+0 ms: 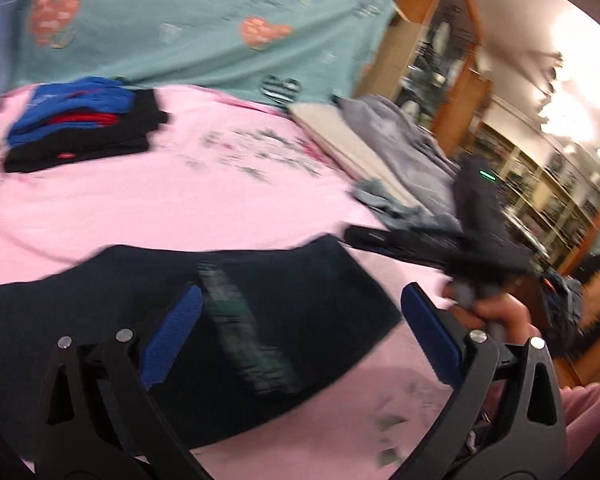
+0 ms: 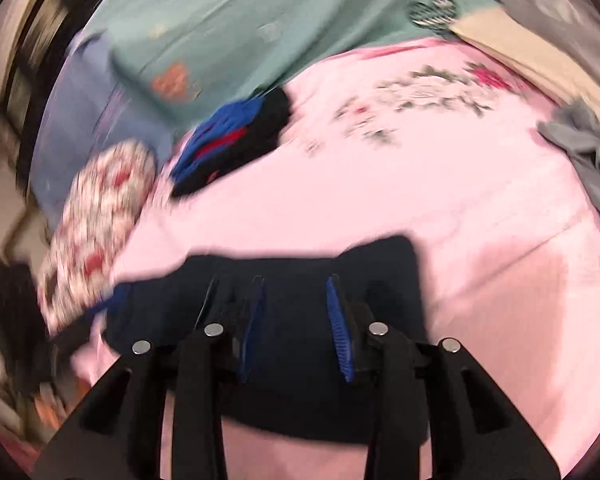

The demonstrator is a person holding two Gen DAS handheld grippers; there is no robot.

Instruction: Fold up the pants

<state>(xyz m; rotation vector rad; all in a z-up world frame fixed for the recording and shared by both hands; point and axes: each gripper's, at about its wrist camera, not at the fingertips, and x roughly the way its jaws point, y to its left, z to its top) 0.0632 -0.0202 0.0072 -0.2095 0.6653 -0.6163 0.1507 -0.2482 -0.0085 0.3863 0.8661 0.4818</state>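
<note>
- Navy pants (image 1: 284,320) lie in a compact folded block near the front edge of the pink bedsheet (image 1: 204,208), apparently folded down to a small bundle.
- Left gripper (image 1: 300,328) hovers above them, jaws spread wide, holding nothing.
- Right gripper (image 2: 296,328) stands over the same cloth, jaws partly apart; blur hides whether the pads touch it.
- Folded clothes stack (image 1: 80,124) waits toward the sheet's far left; a grey unfolded heap (image 1: 400,160) sits at the right edge, suggesting more work remains.

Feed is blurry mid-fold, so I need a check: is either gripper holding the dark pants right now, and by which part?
Neither. The left gripper stands wide open over the dark pants; the right gripper is partly open above them, pads not pressing.
</note>
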